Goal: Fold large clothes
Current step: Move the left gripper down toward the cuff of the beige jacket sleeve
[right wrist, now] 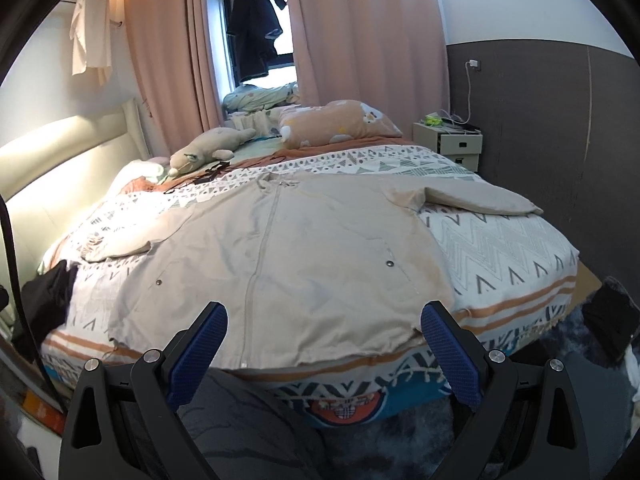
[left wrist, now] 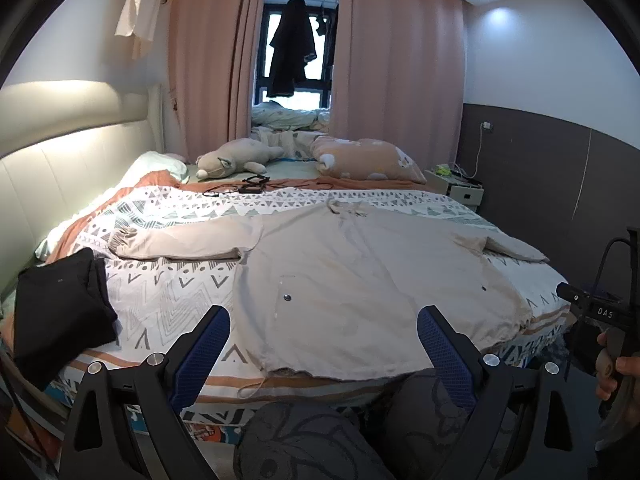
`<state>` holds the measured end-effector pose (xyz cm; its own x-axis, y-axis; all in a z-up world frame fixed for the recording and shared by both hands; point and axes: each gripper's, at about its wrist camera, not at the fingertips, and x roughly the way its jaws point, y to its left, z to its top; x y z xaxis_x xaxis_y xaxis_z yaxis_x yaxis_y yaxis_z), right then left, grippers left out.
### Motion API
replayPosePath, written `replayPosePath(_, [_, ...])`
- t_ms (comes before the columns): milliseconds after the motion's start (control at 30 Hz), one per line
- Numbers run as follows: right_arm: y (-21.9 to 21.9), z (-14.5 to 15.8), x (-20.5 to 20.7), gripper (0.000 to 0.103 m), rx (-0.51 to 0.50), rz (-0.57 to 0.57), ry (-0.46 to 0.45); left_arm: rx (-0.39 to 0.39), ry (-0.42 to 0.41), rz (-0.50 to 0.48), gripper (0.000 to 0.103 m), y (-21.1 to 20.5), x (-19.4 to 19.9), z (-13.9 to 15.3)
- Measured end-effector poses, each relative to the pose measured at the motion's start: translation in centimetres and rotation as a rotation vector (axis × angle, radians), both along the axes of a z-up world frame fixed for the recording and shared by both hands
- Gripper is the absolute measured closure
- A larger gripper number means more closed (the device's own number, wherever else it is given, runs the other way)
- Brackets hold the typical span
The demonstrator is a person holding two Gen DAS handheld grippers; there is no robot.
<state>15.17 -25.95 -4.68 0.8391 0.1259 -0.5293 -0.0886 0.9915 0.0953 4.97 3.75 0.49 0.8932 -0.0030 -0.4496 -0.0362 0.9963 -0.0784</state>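
Observation:
A large beige zip jacket (left wrist: 352, 276) lies flat, front up, on the patterned bedspread (left wrist: 168, 292), both sleeves spread out to the sides. It also shows in the right wrist view (right wrist: 304, 256). My left gripper (left wrist: 324, 320) is open and empty, held off the bed's near edge just before the jacket's hem. My right gripper (right wrist: 324, 320) is open and empty, also short of the hem, over the bed's near edge. The right gripper's body shows at the right edge of the left wrist view (left wrist: 600, 312).
A folded black garment (left wrist: 64, 312) lies on the bed's near left corner. A plush toy (left wrist: 232, 158), a pillow (left wrist: 368, 160) and black cables (left wrist: 248, 188) lie at the far end. A nightstand (right wrist: 452, 140) stands to the right. My knees (left wrist: 360, 432) are below the grippers.

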Motion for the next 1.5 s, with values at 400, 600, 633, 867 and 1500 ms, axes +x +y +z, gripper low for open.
replayPosePath(400, [4.8,1.0,9.1,0.005,0.002,0.088,-0.009,0.016,0.027,0.045,0.008,2.4,7.9,-0.3])
replayPosePath(600, [7.6,1.2,13.5,0.005,0.045,0.130,-0.004,0.006,0.068,0.093,0.008,4.6,11.3,-0.6])
replayPosePath(633, [8.1,1.3,14.2,0.005,0.053,0.135,-0.004,0.006,0.072,0.102,0.008,5.0,11.7,-0.7])
replayPosePath(867, [12.2,0.9,18.8,0.005,0.091,0.171,0.020,-0.003,0.101,0.177,0.008,7.7,14.7,-1.1])
replayPosePath(1500, [27.0,-0.4,30.2,0.015,0.232,0.288,0.117,-0.027,0.174,0.418,0.008,18.8,20.9,-0.2])
